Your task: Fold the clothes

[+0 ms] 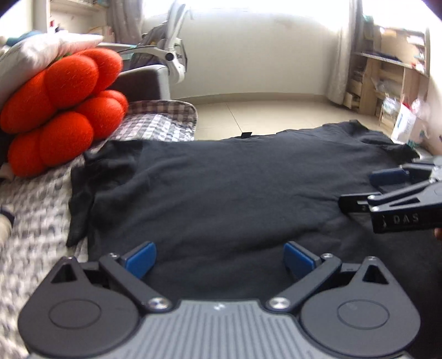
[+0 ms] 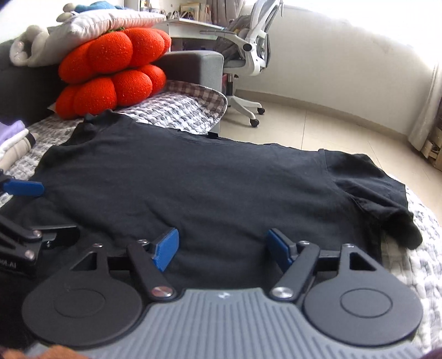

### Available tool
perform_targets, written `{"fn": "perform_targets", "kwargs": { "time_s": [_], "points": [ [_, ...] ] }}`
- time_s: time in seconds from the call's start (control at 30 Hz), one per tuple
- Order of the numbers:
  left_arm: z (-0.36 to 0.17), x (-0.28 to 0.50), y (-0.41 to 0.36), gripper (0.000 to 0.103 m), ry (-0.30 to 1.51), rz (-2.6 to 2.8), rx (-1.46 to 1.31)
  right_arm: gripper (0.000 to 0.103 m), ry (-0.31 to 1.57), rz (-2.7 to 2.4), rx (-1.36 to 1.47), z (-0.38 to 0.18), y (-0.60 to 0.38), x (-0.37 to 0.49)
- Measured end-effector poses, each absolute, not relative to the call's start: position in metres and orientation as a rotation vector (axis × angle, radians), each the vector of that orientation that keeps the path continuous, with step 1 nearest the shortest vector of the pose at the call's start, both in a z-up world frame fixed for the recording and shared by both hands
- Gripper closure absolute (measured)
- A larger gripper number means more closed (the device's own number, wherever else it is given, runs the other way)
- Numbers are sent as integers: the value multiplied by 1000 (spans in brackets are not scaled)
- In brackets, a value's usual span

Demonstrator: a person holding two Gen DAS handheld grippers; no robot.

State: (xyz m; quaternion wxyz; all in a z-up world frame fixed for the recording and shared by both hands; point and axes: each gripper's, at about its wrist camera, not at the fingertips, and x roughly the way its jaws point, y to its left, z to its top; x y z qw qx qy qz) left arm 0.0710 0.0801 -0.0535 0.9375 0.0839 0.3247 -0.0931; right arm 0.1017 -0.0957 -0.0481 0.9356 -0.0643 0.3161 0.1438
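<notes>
A black T-shirt (image 1: 221, 179) lies spread flat on a grey-and-white knitted cover (image 2: 171, 110), collar toward the far edge. One sleeve (image 1: 83, 193) is crumpled at the left; the other sleeve (image 2: 386, 198) lies rumpled at the right. My left gripper (image 1: 219, 256) hovers over the shirt's near part, open, with nothing between its blue pads (image 1: 141, 258). My right gripper (image 2: 222, 245) is likewise open above the near hem, empty. Each shows in the other's view: the right gripper (image 1: 367, 190) at the right edge, the left gripper (image 2: 41, 210) at the left edge.
Red tomato-shaped cushions (image 2: 116, 69) and a white pillow (image 2: 91, 24) are stacked at the far left. Folded light clothes (image 2: 13, 143) lie at the left. A white office chair (image 2: 254, 41) stands on the tiled floor (image 1: 262, 116) beyond. Wooden shelves (image 1: 386, 74) fill the right.
</notes>
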Motion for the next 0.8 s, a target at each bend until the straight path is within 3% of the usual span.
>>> {"fn": "perform_targets", "kwargs": {
  "time_s": [0.3,0.57,0.7,0.8],
  "points": [
    [-53,162,76,4,697,-148,207,27,680,301,-123,-46,-103,168],
    [-55,243,76,3,687,-96,159,10,694,350,-63,-50,-118,244],
    [-58,278,63,4,708,-48,149,11,719,272,-44,-51,-130,282],
    [-55,294,54,7,715,-23,100,20,729,209,-11,-44,-146,300]
  ]
}}
